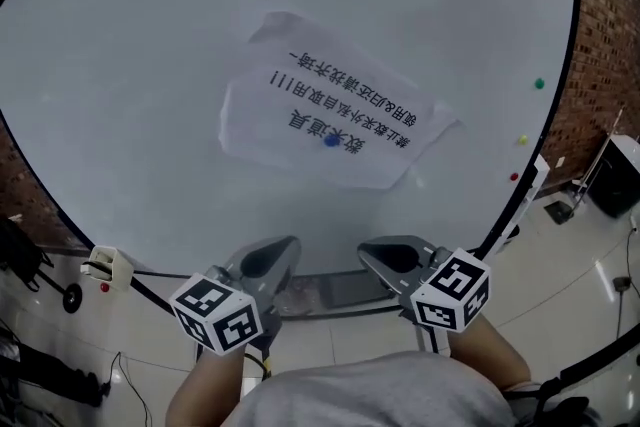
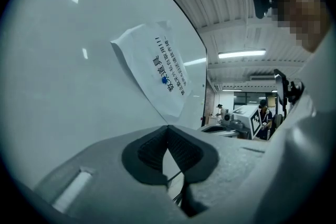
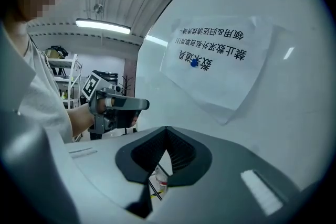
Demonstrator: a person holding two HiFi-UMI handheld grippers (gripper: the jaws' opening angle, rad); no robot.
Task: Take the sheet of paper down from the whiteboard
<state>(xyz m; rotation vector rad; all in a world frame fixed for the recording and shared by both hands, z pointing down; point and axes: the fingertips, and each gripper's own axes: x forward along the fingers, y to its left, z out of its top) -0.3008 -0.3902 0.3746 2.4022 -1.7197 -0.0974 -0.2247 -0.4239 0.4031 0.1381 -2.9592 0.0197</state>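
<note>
A white sheet of paper with printed lines hangs on the whiteboard, pinned near its lower middle by a blue magnet. Its top and right corners curl off the board. My left gripper and right gripper sit side by side below the sheet, both shut and holding nothing, apart from the paper. In the left gripper view the paper and magnet lie ahead of the shut jaws. In the right gripper view the paper is up and right of the jaws.
Green, yellow and red magnets dot the board's right edge. A white eraser-like block sits at the board's lower left. A brick wall flanks the board. A person stands far off in the room.
</note>
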